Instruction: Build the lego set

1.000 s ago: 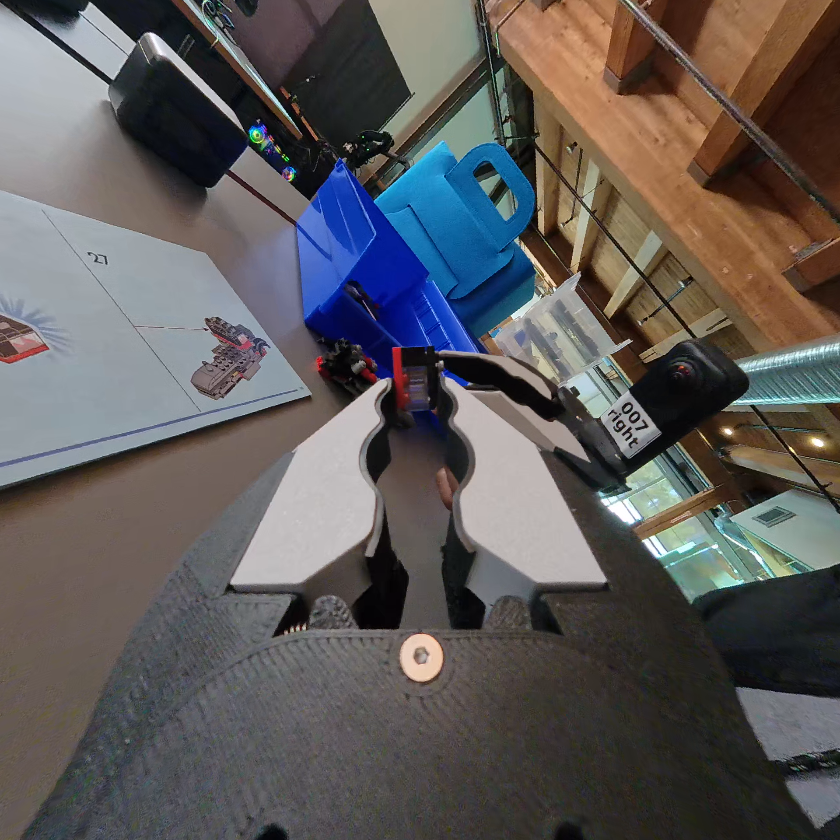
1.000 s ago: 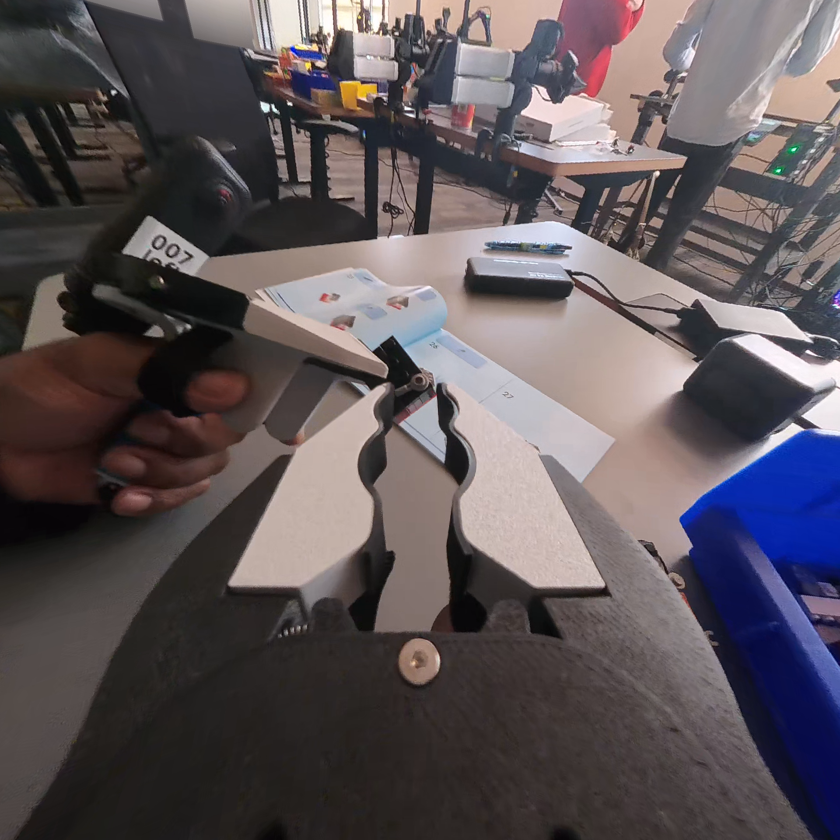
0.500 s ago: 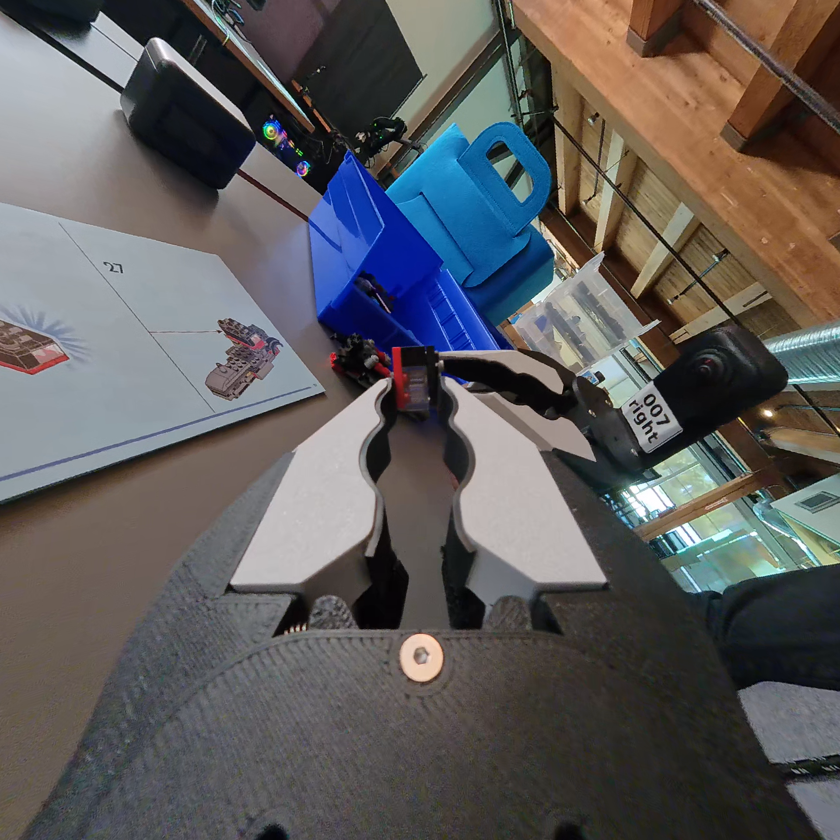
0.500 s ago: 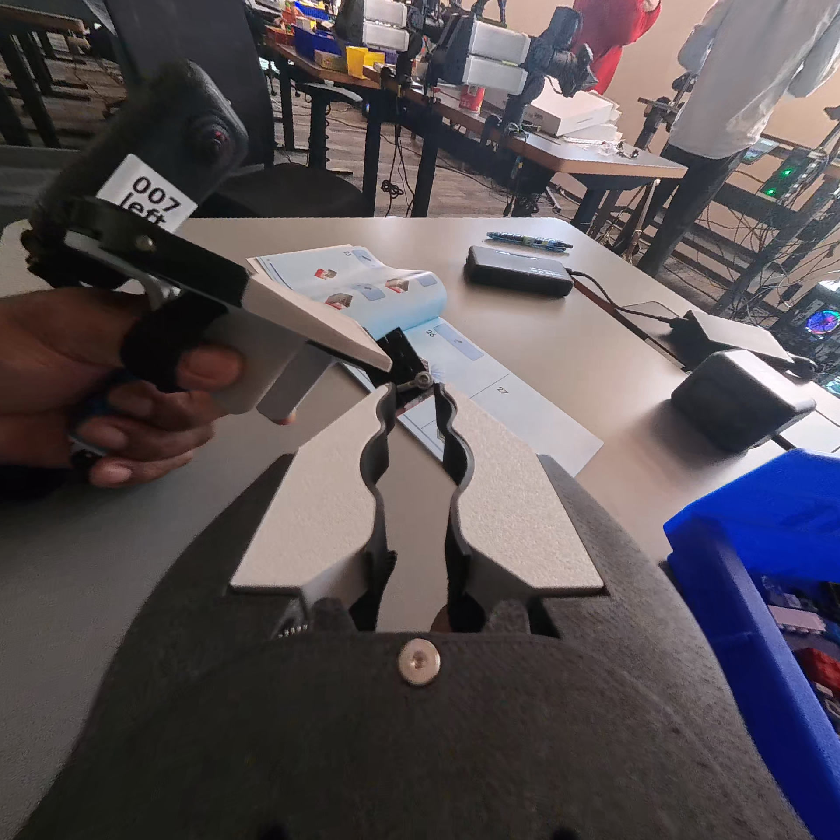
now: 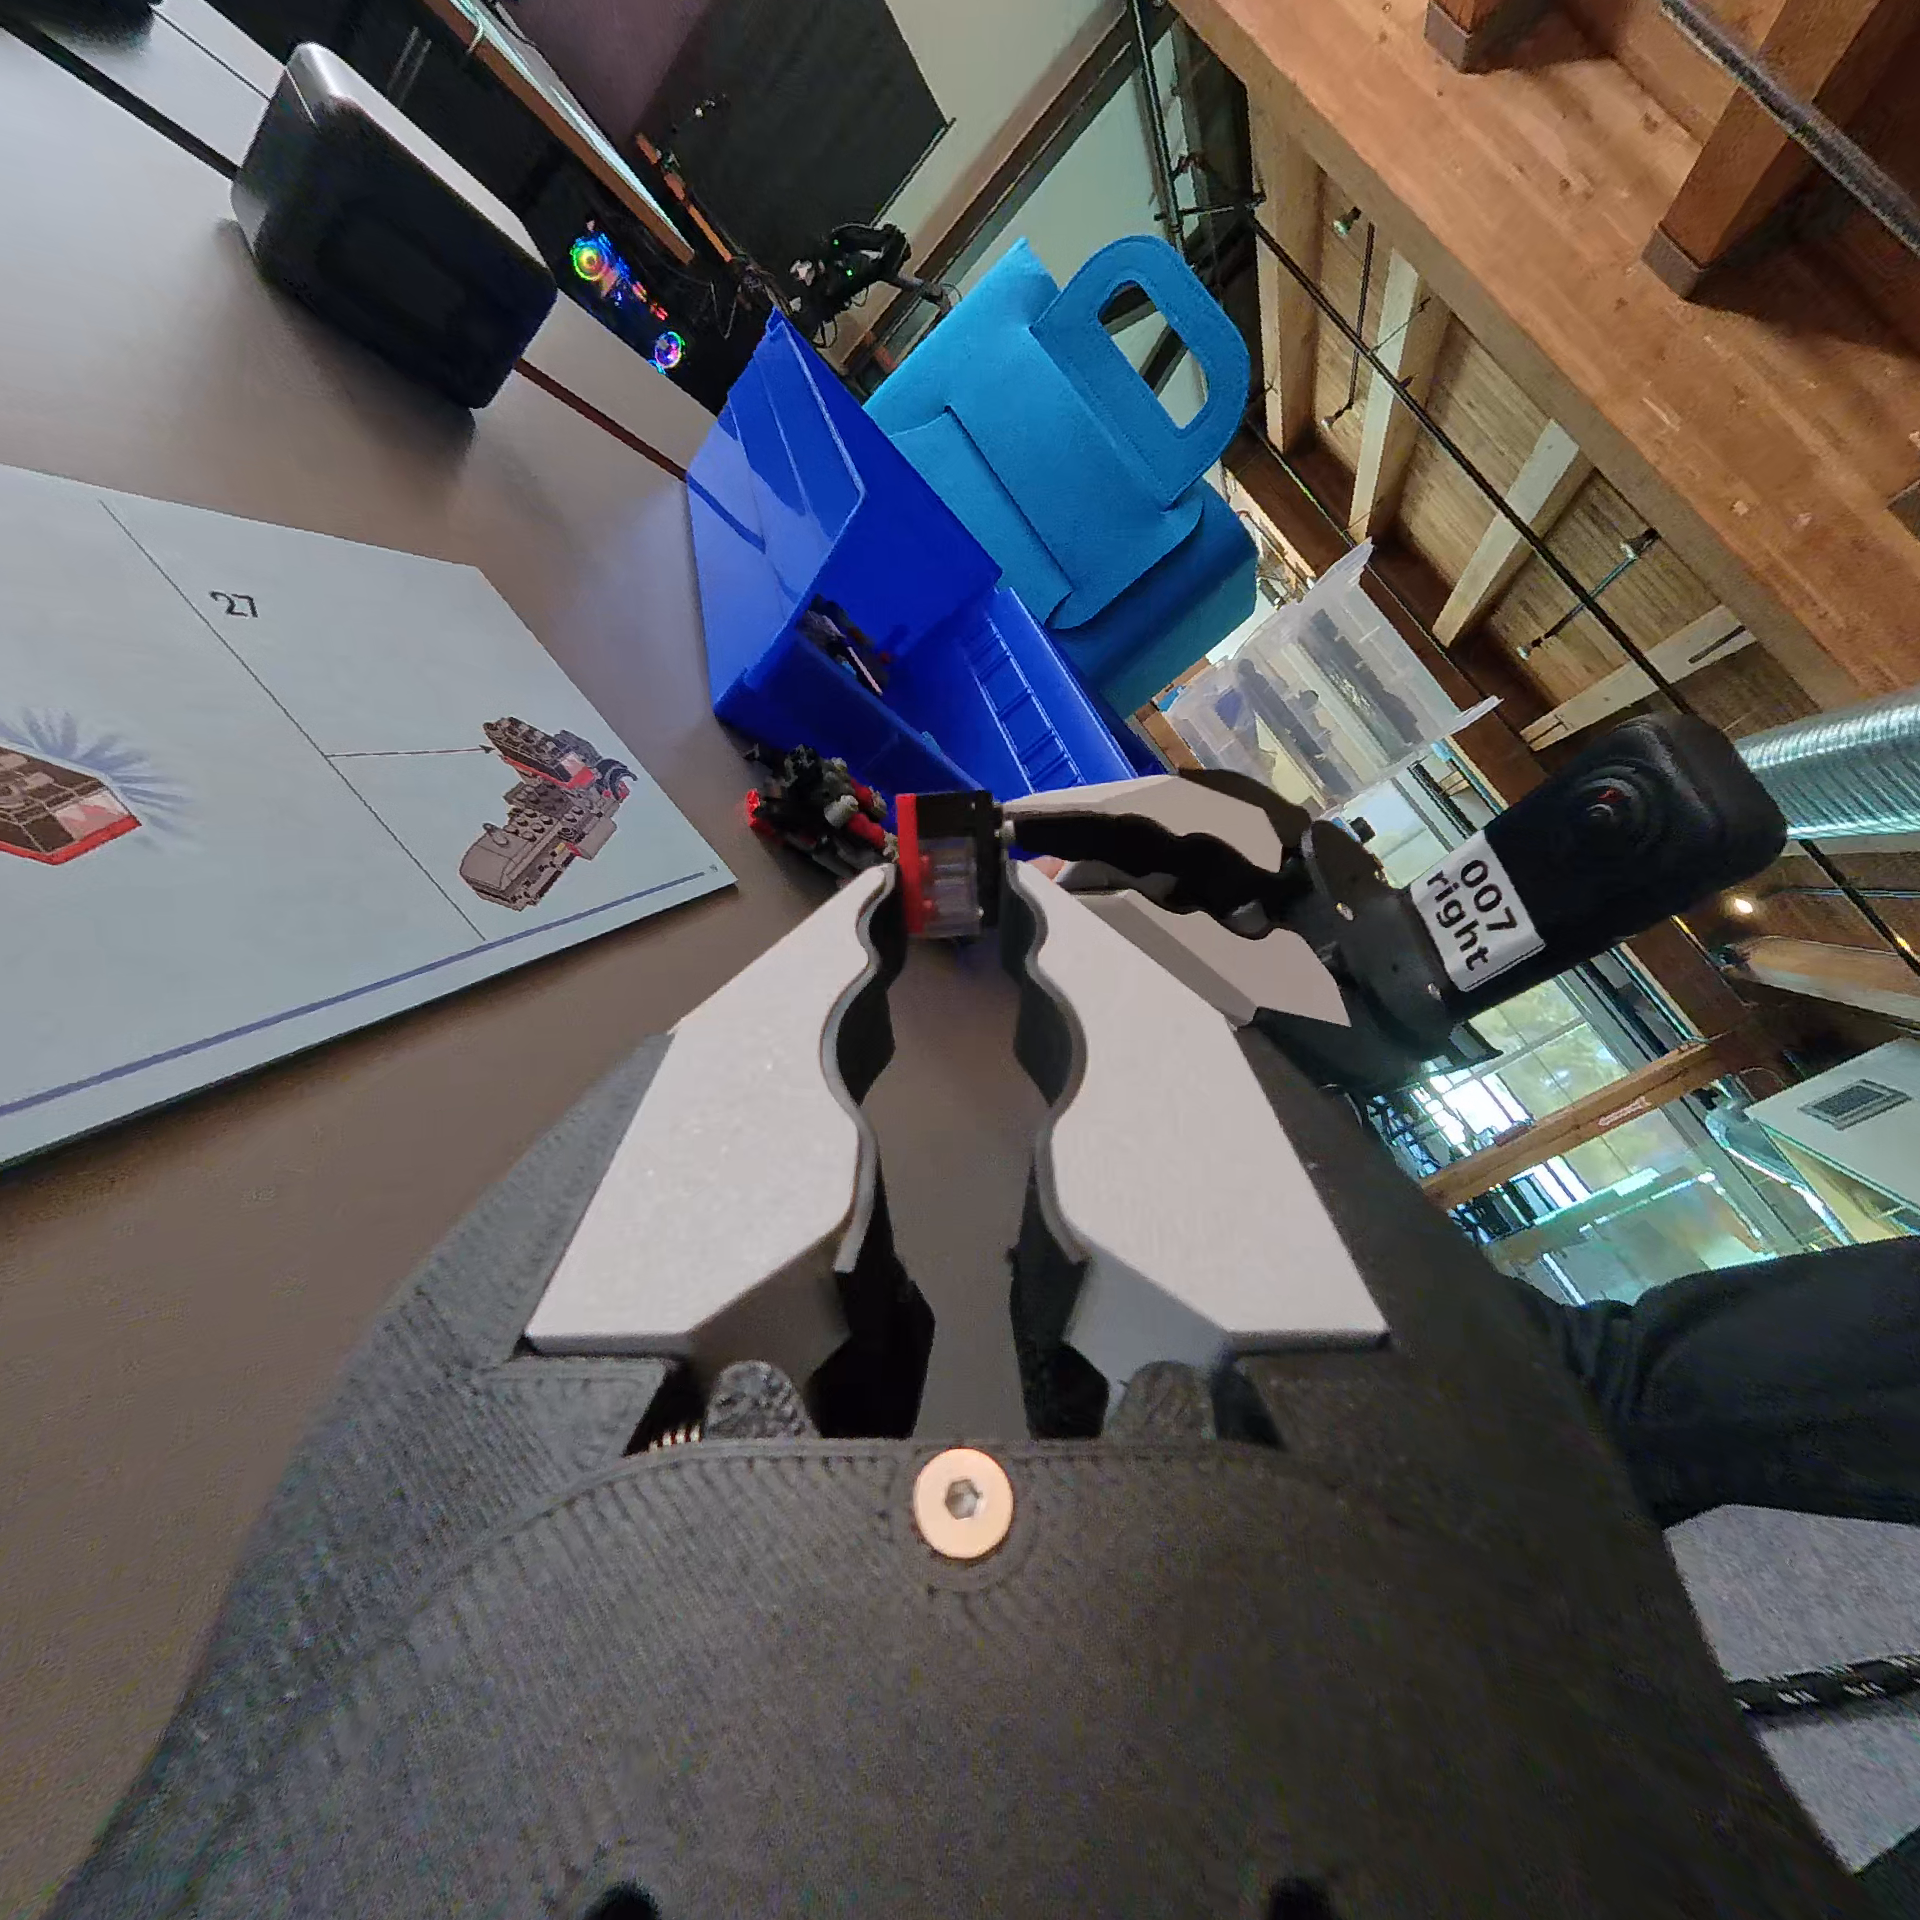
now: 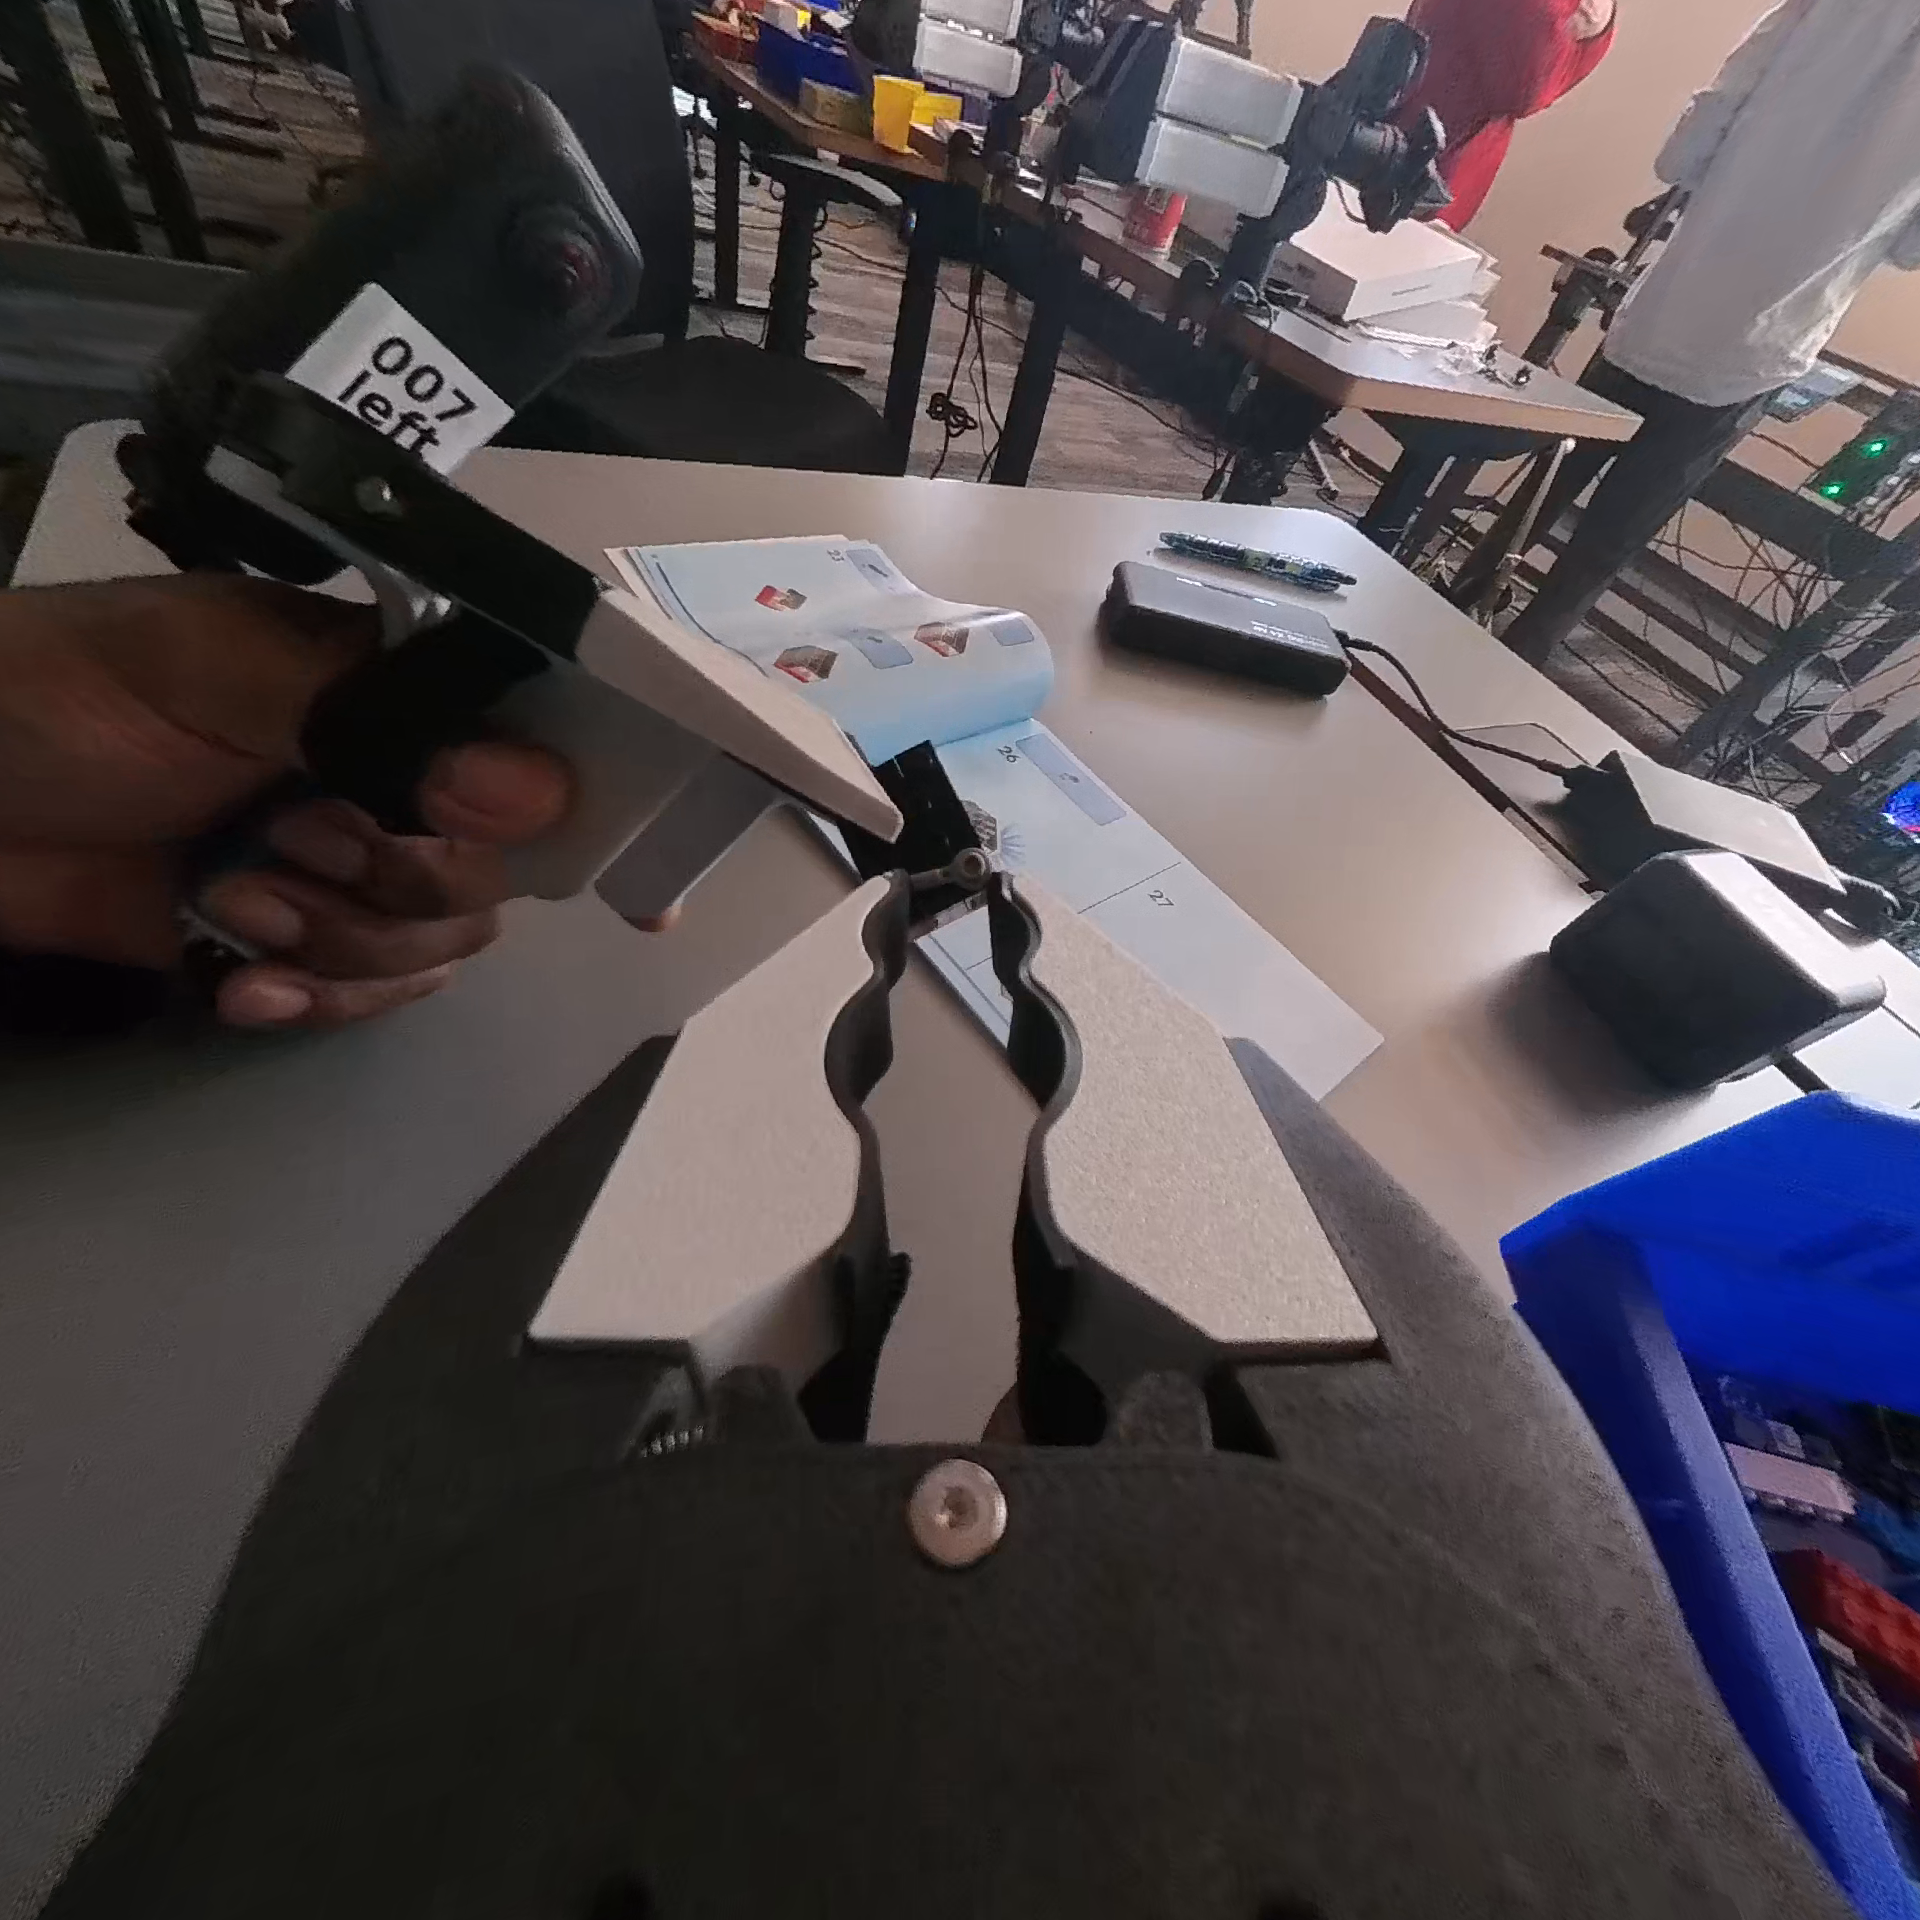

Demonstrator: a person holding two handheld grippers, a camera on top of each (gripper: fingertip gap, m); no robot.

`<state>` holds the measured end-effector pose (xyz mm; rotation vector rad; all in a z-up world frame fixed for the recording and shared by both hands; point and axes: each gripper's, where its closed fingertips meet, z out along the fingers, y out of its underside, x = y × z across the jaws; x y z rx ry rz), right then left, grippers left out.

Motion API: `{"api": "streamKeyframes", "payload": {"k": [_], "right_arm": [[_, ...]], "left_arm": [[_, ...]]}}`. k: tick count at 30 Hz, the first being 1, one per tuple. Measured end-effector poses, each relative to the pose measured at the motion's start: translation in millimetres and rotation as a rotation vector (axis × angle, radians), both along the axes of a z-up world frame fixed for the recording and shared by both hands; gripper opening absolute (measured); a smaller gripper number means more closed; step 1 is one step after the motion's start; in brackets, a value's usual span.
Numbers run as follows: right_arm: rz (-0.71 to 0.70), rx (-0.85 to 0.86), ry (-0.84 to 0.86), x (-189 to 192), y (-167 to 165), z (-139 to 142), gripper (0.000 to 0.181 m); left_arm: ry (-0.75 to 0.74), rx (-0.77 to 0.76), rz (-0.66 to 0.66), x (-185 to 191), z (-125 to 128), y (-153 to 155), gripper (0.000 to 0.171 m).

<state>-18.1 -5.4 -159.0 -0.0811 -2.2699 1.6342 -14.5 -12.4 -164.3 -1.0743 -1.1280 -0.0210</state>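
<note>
1. The left gripper (image 5: 945,883) is clenched on a small red, clear and black lego sub-assembly (image 5: 943,871), held above the table (image 5: 260,1195).
2. The right gripper (image 6: 948,896) is clenched on a small grey pin-like piece (image 6: 951,873), touching the sub-assembly's black side; joining looks in hand, not finished.
3. Another partly built lego cluster (image 5: 816,810) lies on the table beside the blue bin (image 5: 831,582), which holds loose bricks (image 6: 1829,1579).
4. The instruction booklet (image 5: 312,769) lies open mid-way, so I judge much building remains.
</note>
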Motion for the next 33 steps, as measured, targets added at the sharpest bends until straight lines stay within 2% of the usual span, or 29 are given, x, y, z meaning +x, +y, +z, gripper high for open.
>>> {"api": "streamKeyframes", "payload": {"k": [13, 22, 33], "right_arm": [[0.088, 0.023, 0.025, 1.8, 1.7, 2.0, 0.016], [0.003, -0.107, -0.077, 0.3, 0.3, 8.8, 0.022], [0.006, -0.051, -0.007, 1.4, 1.1, 5.1, 0.016]], "left_arm": [[0.001, 0.02, -0.029, 1.5, 1.5, 1.9, 0.017], [0.019, 0.001, 0.012, 0.0, 2.2, -0.5, 0.017], [0.03, -0.03, 0.003, 1.7, 2.0, 2.2, 0.017]]}}
